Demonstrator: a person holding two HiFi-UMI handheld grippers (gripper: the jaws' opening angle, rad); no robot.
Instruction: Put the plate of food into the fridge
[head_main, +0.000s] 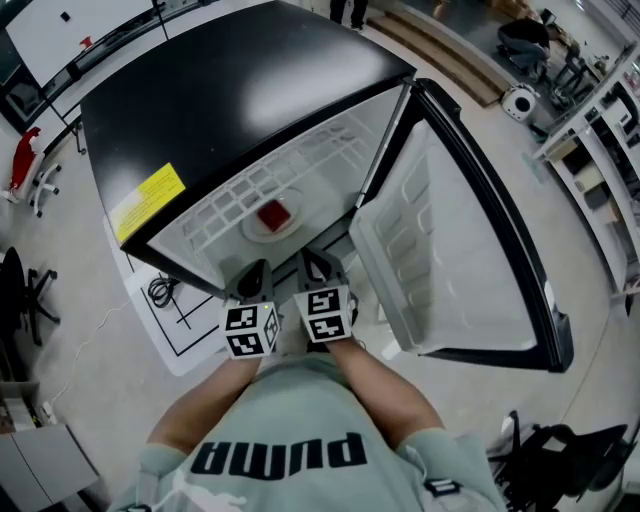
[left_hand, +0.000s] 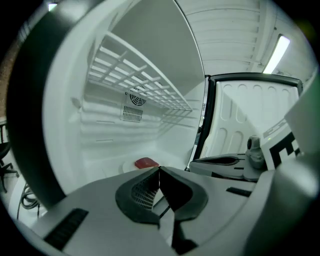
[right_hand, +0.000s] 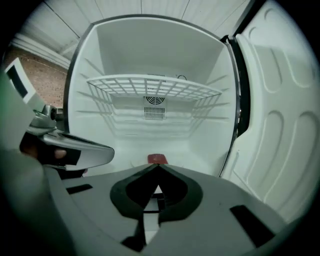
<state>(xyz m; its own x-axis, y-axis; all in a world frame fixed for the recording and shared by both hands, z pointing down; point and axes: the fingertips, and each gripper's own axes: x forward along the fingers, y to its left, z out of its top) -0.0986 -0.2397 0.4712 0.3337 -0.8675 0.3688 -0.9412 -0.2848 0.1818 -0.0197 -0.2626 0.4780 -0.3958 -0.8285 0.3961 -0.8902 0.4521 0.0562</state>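
The fridge (head_main: 230, 90) stands open, its door (head_main: 450, 250) swung out to the right. On its white floor, under the wire shelf (right_hand: 155, 87), lies a white plate (head_main: 252, 232) with a red piece of food (head_main: 274, 215). The food (left_hand: 146, 163) also peeks over my jaws in both gripper views (right_hand: 157, 159). My left gripper (head_main: 253, 280) and right gripper (head_main: 318, 270) hang side by side just outside the fridge opening, short of the plate. Both are shut with nothing between their pads (left_hand: 142, 192) (right_hand: 172, 187).
A yellow label (head_main: 148, 202) sits on the fridge's top edge. A white mat with a coiled cable (head_main: 160, 292) lies on the floor at the left. Office chairs (head_main: 25, 290) stand at the left, shelving (head_main: 600, 150) at the right.
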